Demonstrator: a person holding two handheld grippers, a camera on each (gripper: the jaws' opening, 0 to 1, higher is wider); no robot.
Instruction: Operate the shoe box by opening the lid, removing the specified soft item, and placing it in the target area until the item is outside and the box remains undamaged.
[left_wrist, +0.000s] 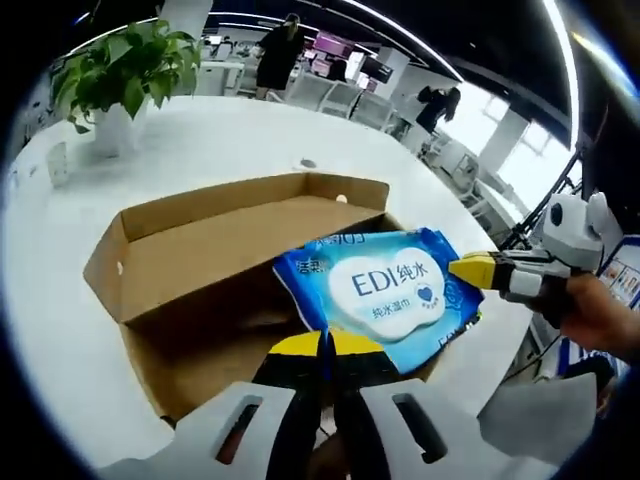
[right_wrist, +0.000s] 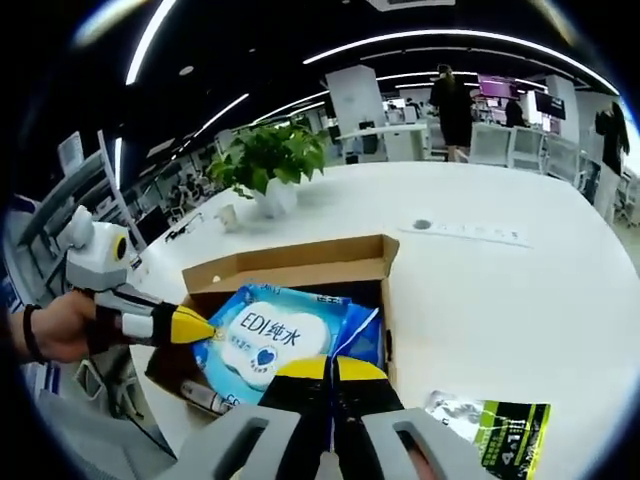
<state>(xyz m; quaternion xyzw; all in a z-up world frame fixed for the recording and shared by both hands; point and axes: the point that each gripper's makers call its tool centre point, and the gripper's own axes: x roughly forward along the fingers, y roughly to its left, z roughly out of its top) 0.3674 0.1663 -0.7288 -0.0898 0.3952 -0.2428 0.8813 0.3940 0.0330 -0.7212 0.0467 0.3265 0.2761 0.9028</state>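
The blue wet-wipe pack (left_wrist: 385, 292) hangs over the open shoe box (left_wrist: 200, 250), pinched at opposite edges; left tool (left_wrist: 327, 345) closed on its near edge, right tool (left_wrist: 470, 270) on its far side; its long axis runs between them; the white bench (right_wrist: 500, 290) beside the box, near a green packet (right_wrist: 495, 430), lies free; a potted plant (left_wrist: 115, 80) stands well apart.

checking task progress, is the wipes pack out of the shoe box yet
Not yet. The wipes pack is lifted, held over the open shoe box by the left gripper and right gripper.
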